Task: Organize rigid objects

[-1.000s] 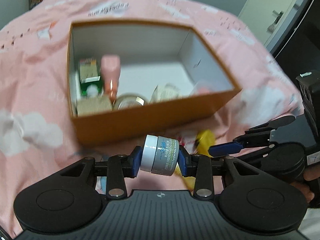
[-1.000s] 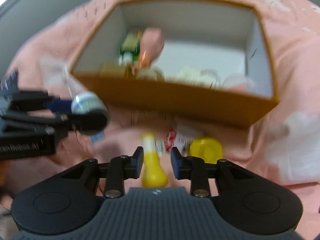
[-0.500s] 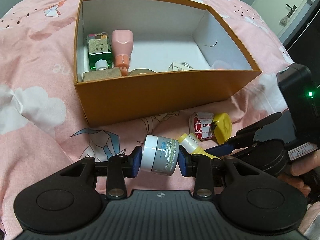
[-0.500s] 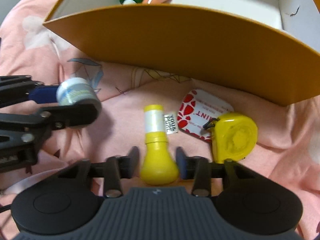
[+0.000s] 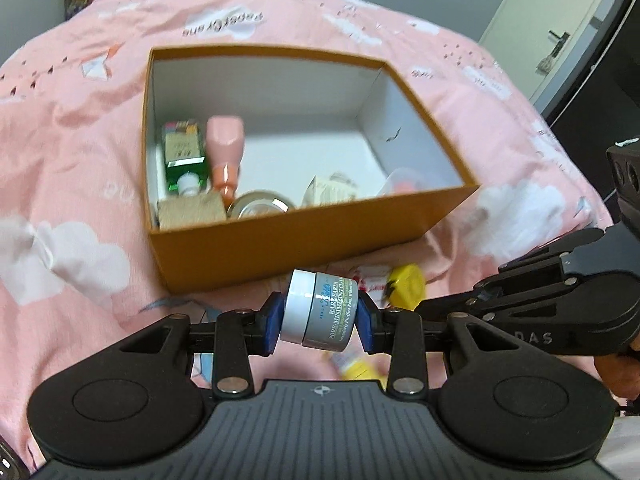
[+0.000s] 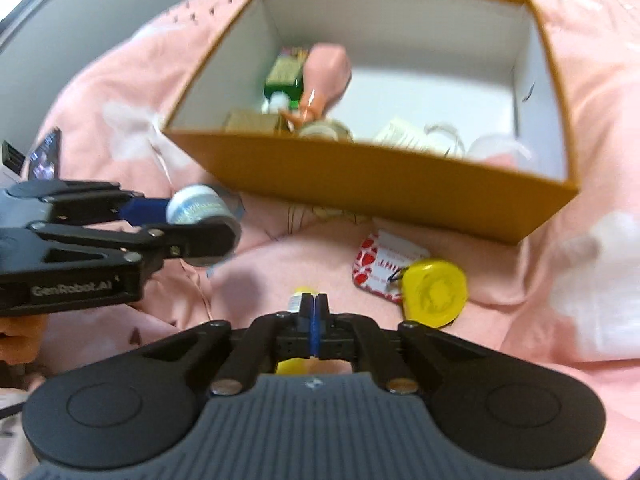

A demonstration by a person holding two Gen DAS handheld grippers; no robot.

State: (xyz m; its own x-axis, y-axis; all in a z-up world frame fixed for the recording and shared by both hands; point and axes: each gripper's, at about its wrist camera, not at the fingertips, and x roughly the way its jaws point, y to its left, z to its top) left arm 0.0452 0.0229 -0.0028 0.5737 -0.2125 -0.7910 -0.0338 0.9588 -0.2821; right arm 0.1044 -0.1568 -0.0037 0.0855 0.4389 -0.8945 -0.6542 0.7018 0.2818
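The left claw (image 5: 320, 322) is clamped on a small cosmetic jar (image 5: 318, 312), white lid to the left and grey-blue label to the right, its blue pads pressing on both ends. The jar hangs above the pink bedspread (image 5: 80, 160), just on the near side of the orange box (image 5: 312, 236).

The right claw (image 6: 315, 312) has its two fingers pressed flat together with nothing between them. The yellow bottle (image 6: 298, 299) lies on the bedspread right under it; only its cap end, beyond the fingertips, and a patch of its body behind them show.

To the right of the bottle, near the box's front wall, lies a red-and-white mint tin (image 6: 378, 262) with a round yellow tape measure (image 6: 434, 294) resting against its near right edge.

Inside the box, along the left wall, lie a green bottle (image 5: 185, 154) and a pink bottle (image 5: 225, 144) side by side. Nearer the front wall sit a tan block (image 5: 192, 214), a round metal-rimmed lid (image 5: 260, 208) and a white packet (image 5: 330, 190).
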